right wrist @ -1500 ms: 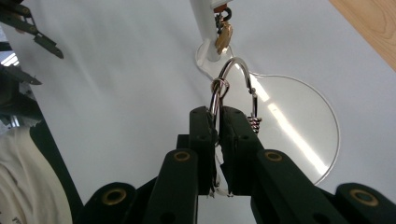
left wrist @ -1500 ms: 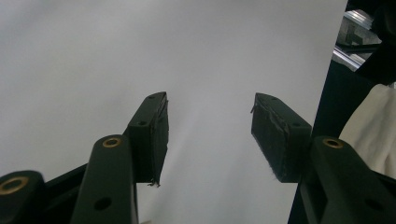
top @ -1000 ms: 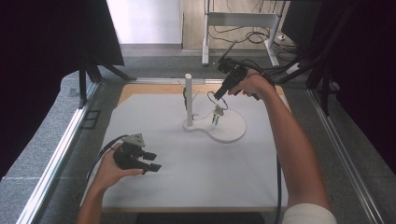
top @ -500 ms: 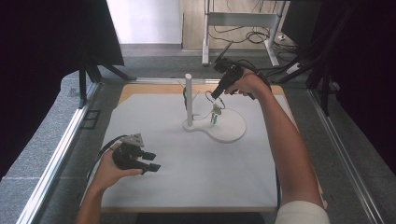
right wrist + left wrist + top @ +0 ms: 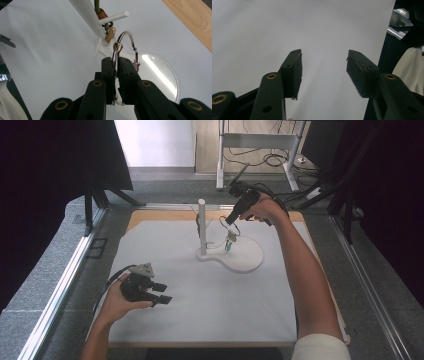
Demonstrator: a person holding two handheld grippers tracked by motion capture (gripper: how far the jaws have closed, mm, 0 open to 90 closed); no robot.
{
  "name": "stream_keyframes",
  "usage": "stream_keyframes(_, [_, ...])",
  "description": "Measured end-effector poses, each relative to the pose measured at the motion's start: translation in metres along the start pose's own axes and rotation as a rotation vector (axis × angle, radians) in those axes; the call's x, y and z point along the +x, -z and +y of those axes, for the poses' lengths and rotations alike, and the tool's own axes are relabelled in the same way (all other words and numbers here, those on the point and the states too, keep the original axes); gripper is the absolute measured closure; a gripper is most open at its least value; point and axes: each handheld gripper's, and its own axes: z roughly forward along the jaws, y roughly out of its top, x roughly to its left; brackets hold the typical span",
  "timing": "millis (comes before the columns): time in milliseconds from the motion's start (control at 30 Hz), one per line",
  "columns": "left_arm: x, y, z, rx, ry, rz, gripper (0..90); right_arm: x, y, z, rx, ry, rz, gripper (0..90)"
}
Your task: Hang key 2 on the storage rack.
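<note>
L gripper [image 5: 161, 292] sits low on the left of the white mat [image 5: 165, 245], held in the person's left hand [image 5: 117, 302]. Its jaws are apart w/ nothing between them. In the left gripper view the two black pads [image 5: 294, 72] point over bare white mat, just air in the gap. A bit of white sleeve [image 5: 412, 67] shows at the right edge there.

Next, mid table: a white stand [image 5: 202, 227] w/ a tall post. Its flat base [image 5: 245, 257] is round on one side & lies on the mat. Thin white pegs [image 5: 113, 17] stick out of the post. In the right gripper view a small brass key [image 5: 110, 33] hangs under one peg, close to the post, & a green thing w/ an orange end [image 5: 98, 11] hangs on the post just above it.

Then the R gripper [image 5: 232, 222], up over the base, right of the post, held in the right hand [image 5: 262, 210] & pointing down. Its jaws are squeezed tight on a silver key ring [image 5: 125, 45]. The ring loop sticks up out of the pads, near the peg tip but not on it; can't tell if it touches. A small bunch [image 5: 230, 241] dangles under the ring, above the base.

Wood table edge [image 5: 190, 20] peeks out past the mat on the far right.
</note>
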Motion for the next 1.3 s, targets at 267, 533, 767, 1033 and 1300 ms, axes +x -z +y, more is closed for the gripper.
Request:
stream_keyframes(267, [0.000, 0.001, 0.000, 0.003, -0.007, 0.000, 46.5, -0.004, -0.007, 0.008, -0.007, -0.012, -0.011, 83.0])
stream_keyframes(533, [0.000, 0.004, -0.001, -0.006, -0.004, 0.002, 46.5, -0.008, -0.015, 0.018, -0.017, -0.025, -0.025, 83.1])
stream_keyframes(767, [0.000, 0.005, -0.002, -0.012, -0.005, 0.002, 46.5, -0.005, -0.024, 0.027, -0.019, -0.020, -0.020, 83.1])
stream_keyframes(1033, [0.000, 0.004, -0.002, -0.005, -0.007, 0.003, 46.5, 0.001, -0.034, 0.029, -0.016, -0.006, -0.003, 83.0])
stream_keyframes(1300, [0.000, 0.003, -0.002, -0.008, -0.003, 0.005, 46.5, 0.004, -0.048, 0.025, -0.006, -0.012, 0.015, 81.9])
